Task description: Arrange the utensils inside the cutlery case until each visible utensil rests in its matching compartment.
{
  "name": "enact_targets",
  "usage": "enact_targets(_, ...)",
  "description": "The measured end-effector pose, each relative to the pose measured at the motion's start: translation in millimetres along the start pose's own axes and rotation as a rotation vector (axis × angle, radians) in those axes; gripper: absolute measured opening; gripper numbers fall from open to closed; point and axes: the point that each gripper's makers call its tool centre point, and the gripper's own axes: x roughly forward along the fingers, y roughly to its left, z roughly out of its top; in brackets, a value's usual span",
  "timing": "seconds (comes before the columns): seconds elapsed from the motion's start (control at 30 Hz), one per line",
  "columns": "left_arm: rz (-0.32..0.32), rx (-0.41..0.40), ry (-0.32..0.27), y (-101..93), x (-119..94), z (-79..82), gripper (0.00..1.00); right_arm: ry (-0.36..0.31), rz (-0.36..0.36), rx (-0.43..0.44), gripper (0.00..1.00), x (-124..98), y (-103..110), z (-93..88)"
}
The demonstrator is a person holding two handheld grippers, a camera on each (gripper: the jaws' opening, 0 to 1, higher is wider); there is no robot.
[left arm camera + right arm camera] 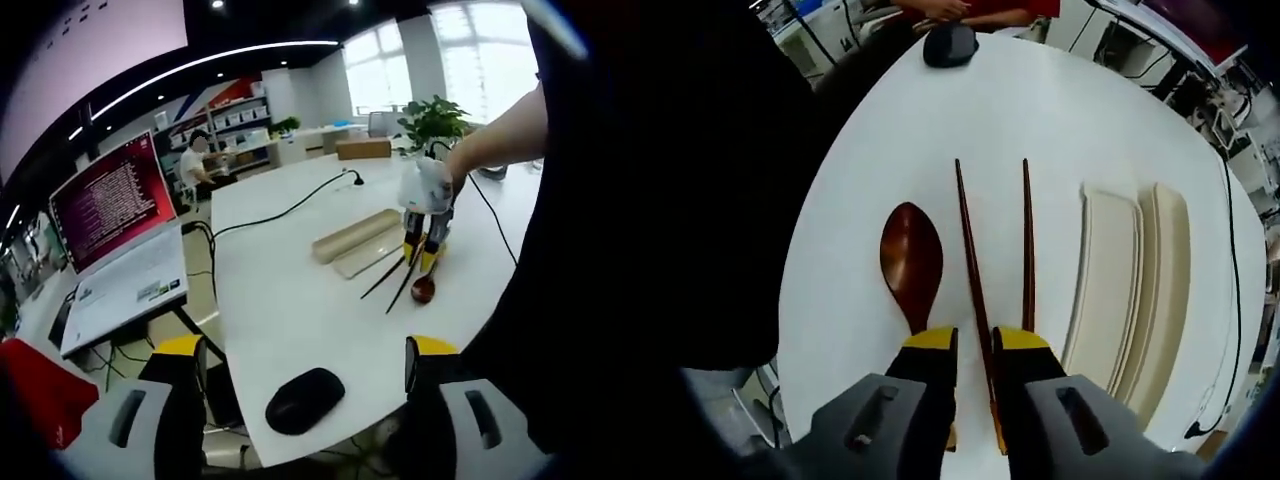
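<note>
No legible text anywhere. Laptop screen (108,205) in the left gripper view shows rows of light text lines on a dark red background, too small and blurred to read. Small stickers on the laptop palm rest (150,291) carry marks, unreadable. Boxes on the far shelves (225,122) may bear labels, cannot tell. In the right gripper view no print is visible on the spoon (911,259), chopsticks (1026,240) or cutlery case (1130,285).
</note>
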Motion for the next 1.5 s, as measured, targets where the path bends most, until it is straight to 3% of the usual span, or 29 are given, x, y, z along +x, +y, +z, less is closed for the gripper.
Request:
enact_targets(0.23, -0.019, 0.013, -0.004, 1.1, 4, 1.4, 0.83, 0.048, 0.002, 0.013, 0.1, 1, 0, 1.0)
enact_targets(0.37, -0.033, 0.023, -0.014, 0.9, 7, 5.6, 0.83, 0.035, 0.013, 0.094, 0.07, 1, -4, 1.4)
enact_targets(0.53, -0.044, 0.029, -0.019, 1.3, 10, 7.0, 0.83, 0.027, 0.014, 0.123, 0.03, 1, -5, 2.4)
enact_targets(1.5, -0.08, 0.01, -0.028, 4.4, 16, 3.7, 0.83, 0.135, 0.0, 0.169, 0.02, 3, -6, 2.4)
